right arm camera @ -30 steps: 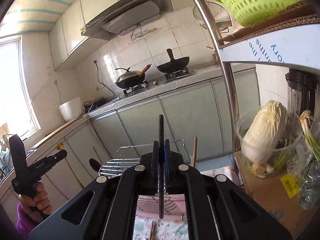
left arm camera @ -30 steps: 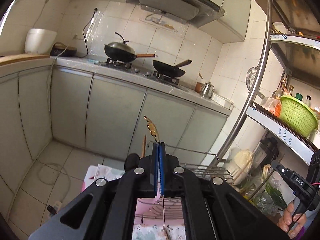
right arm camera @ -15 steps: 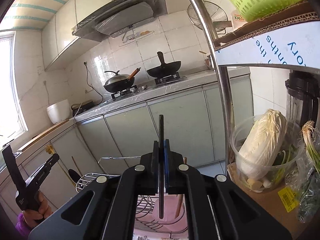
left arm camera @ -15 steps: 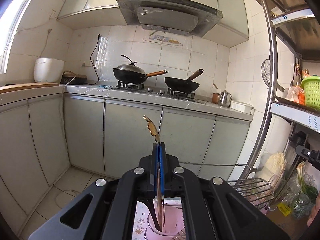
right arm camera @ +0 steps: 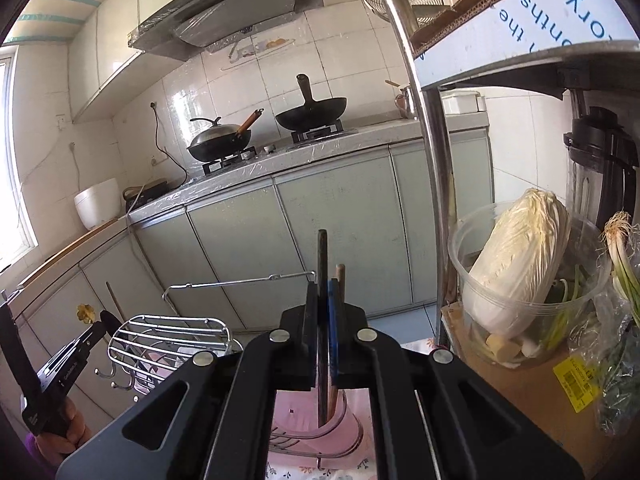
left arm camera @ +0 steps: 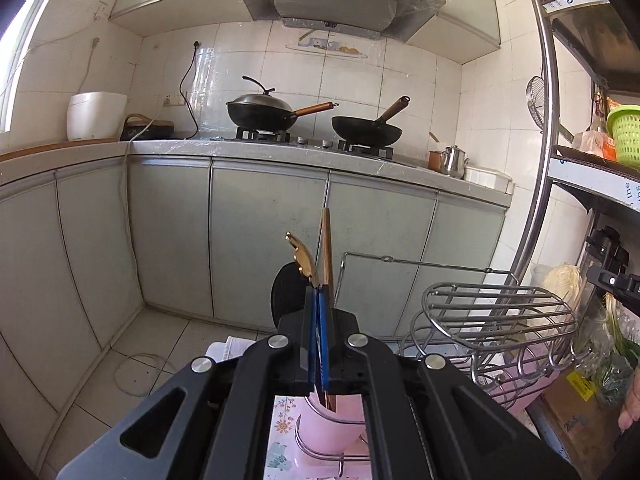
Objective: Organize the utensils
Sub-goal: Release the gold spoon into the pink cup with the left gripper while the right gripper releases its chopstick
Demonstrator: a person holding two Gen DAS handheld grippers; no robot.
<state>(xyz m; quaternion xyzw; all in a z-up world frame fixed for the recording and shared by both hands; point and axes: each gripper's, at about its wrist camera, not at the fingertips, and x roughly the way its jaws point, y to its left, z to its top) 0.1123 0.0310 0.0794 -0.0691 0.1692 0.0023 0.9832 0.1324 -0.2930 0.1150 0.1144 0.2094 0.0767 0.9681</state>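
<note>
Left wrist: the left gripper [left arm camera: 318,300] has dropped lower, jaws clamped on a gold-handled utensil [left arm camera: 302,258], now right over the pink holder [left arm camera: 320,424], so it's probably about to go in. Right wrist: the right gripper [right arm camera: 325,300] also came down, jaws shut on a slim dark utensil [right arm camera: 322,264], tip near the same cup.

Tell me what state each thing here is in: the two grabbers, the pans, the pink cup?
Left gripper: shut on a gold-ended utensil.
Right gripper: shut on a dark utensil.
Left pan: lid on.
Right pan: uncovered.
Pink cup: upright, a wooden stick standing in it.
</note>
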